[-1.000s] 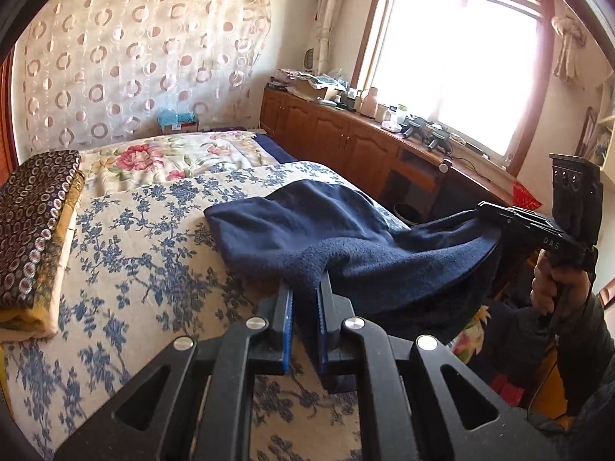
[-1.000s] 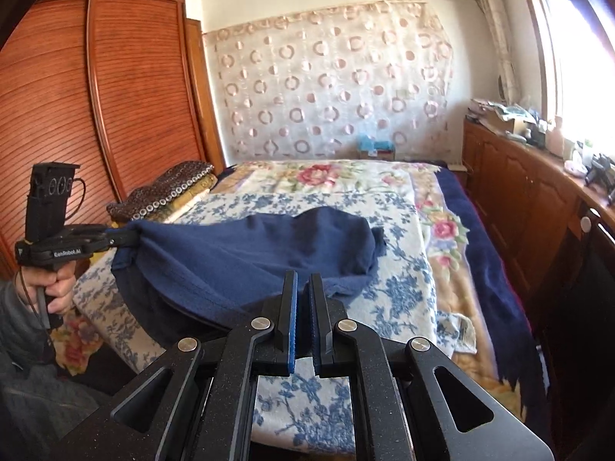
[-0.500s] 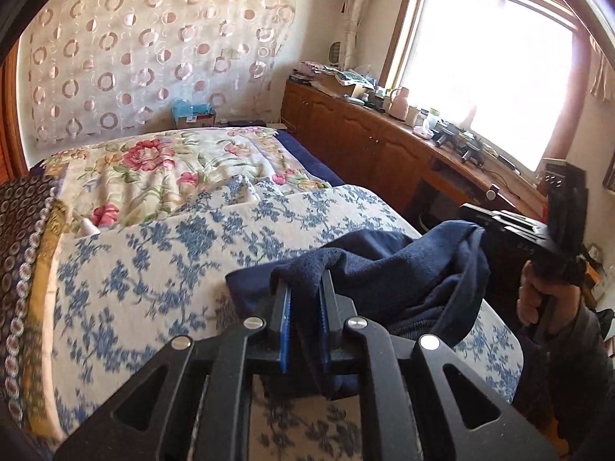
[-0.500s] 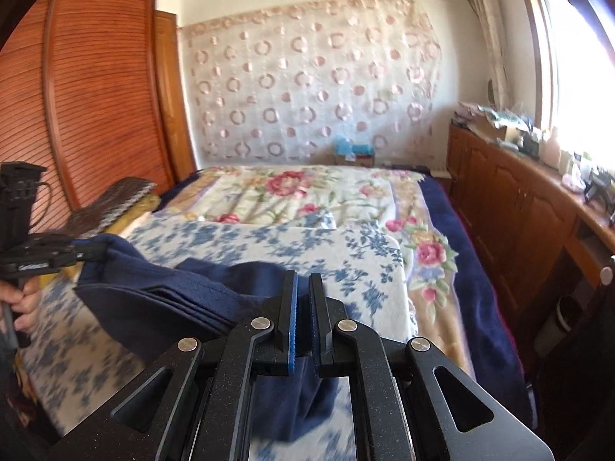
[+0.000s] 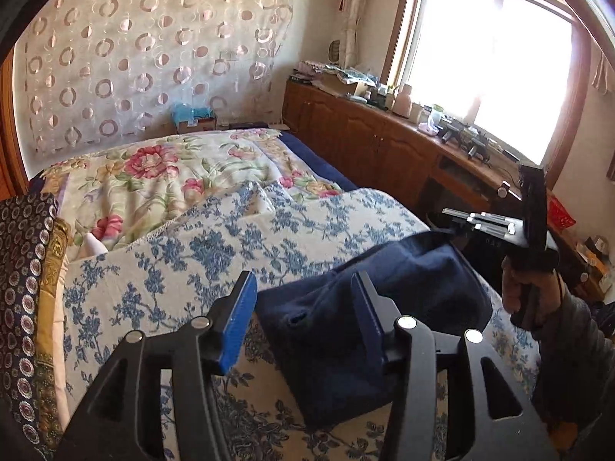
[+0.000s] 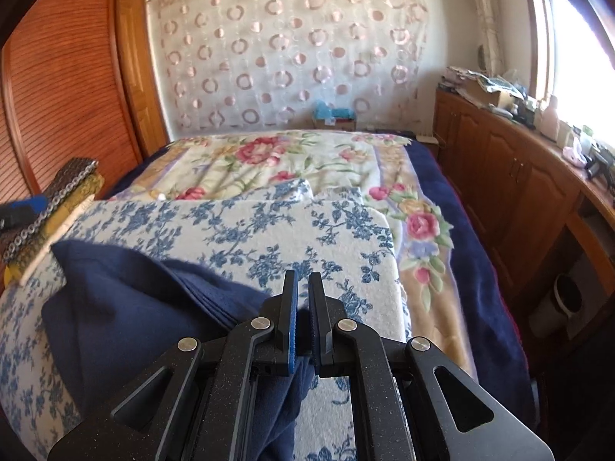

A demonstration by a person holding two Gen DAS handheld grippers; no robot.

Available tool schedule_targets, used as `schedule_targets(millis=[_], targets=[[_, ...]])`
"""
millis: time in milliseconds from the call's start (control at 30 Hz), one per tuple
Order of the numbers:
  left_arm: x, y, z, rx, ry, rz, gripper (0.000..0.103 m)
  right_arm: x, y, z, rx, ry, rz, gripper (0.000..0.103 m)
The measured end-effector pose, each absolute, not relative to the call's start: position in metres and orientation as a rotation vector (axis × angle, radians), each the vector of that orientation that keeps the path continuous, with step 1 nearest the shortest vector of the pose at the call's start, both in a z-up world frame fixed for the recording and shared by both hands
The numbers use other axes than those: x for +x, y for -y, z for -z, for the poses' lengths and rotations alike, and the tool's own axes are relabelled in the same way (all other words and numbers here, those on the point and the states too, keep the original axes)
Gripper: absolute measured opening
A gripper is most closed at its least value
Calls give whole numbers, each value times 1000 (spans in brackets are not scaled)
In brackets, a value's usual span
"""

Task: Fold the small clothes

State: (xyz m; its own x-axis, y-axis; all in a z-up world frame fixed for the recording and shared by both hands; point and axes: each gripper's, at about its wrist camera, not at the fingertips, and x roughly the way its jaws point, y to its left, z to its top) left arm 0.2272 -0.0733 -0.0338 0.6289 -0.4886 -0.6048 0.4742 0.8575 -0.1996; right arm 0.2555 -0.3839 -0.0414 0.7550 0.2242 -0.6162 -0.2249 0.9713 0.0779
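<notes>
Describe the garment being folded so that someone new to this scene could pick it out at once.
Start at the bed, then its near blue-flowered white cover. The navy garment lies bunched there, the only plain dark cloth on the print, one edge pinched in the right gripper.

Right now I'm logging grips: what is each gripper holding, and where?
The right gripper pinches the navy garment by a bunched edge. The left gripper is opening, gripping nothing.

Hardly any lettering shows here. On the black body of the right handheld gripper (image 5: 496, 230), seen from the left wrist camera, faint pale letters sit just under its metal rails, too small and blurred to read. Nothing else in either view carries legible text, labels or numbers.
</notes>
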Motion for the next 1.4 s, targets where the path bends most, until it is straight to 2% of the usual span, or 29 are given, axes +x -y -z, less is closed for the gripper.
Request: schedule_targets(millis=[133,233,267,300,367,567,767,800,833,867,900,933,1000,1133,1233,1367,1400], targets=[[222,75,47,-11,-735,568,50,250,393,32,70,-652,-261,4],[220,79,57,-6,-761,577,50,238,396,24,57,-649,-264,11],[220,80,60,-1,-773,577,50,233,396,22,47,-652,-267,18],[221,84,65,9,-787,580,50,229,396,21,32,-658,-269,31],[223,89,70,24,-803,591,50,219,392,21,-8,-664,-260,47],[244,104,81,77,-837,588,50,211,386,38,-40,-719,-278,52],[268,109,79,62,-834,637,50,240,390,62,54,-801,-348,52],[268,109,76,60,-813,648,42,243,392,64,76,-807,-364,49],[269,109,73,49,-797,676,33,245,394,64,89,-804,-379,42],[270,108,70,39,-791,695,22,246,394,66,101,-805,-402,25],[272,108,67,28,-783,698,16,246,392,65,100,-801,-414,12],[273,107,63,22,-768,690,13,245,391,64,92,-786,-422,9],[276,103,57,19,-732,649,13,240,391,56,83,-730,-418,5],[287,103,63,47,-736,555,14,239,396,44,80,-677,-296,4],[290,107,71,78,-774,521,21,247,385,50,34,-720,-254,4],[281,96,66,63,-770,501,44,247,381,51,24,-737,-238,5],[281,93,65,55,-770,506,45,245,382,49,26,-734,-241,7]])
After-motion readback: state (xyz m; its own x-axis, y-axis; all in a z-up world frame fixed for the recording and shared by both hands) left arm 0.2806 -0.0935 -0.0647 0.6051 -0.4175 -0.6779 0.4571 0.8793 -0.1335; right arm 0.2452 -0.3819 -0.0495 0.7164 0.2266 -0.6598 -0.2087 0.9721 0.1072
